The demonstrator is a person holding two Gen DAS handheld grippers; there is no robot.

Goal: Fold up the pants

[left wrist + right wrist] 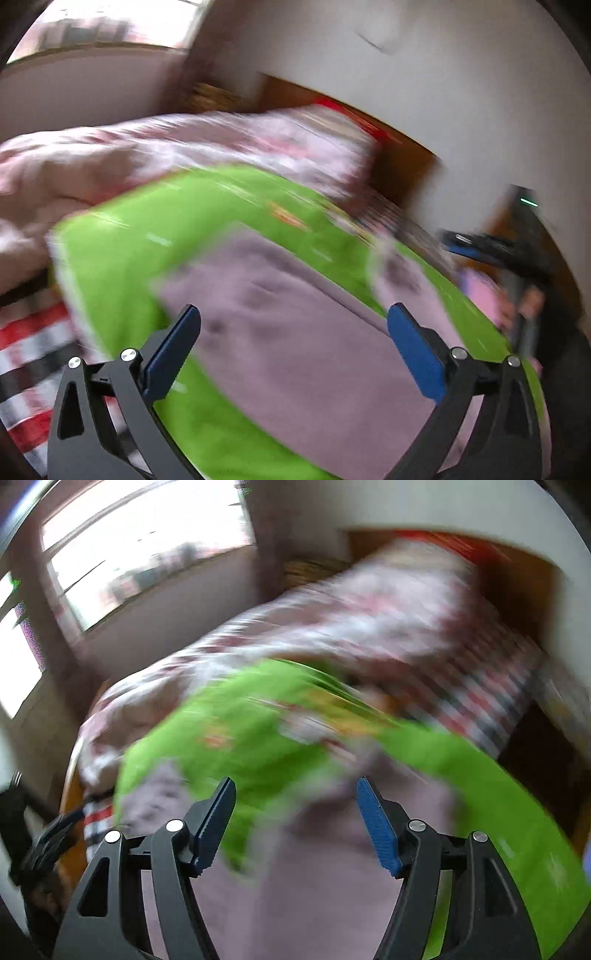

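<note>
Both views are blurred by motion. Mauve pants [295, 317] lie flat on a bright green mat [129, 258] on a bed. My left gripper [293, 325] hangs above the pants with its blue pads wide apart and nothing between them. In the right wrist view the same pants [314, 867] spread under my right gripper [295, 805], which is open and holds nothing; the green mat [240, 746] shows beyond it. The right gripper [491, 247] appears at the right edge of the left wrist view, held by a person's hand.
A pink and white floral quilt [166, 155] is heaped at the back of the bed. A red, white and black striped sheet [29, 354] lies under the mat. A wooden headboard [402, 162] and white wall stand behind. A window [140, 542] is at the left.
</note>
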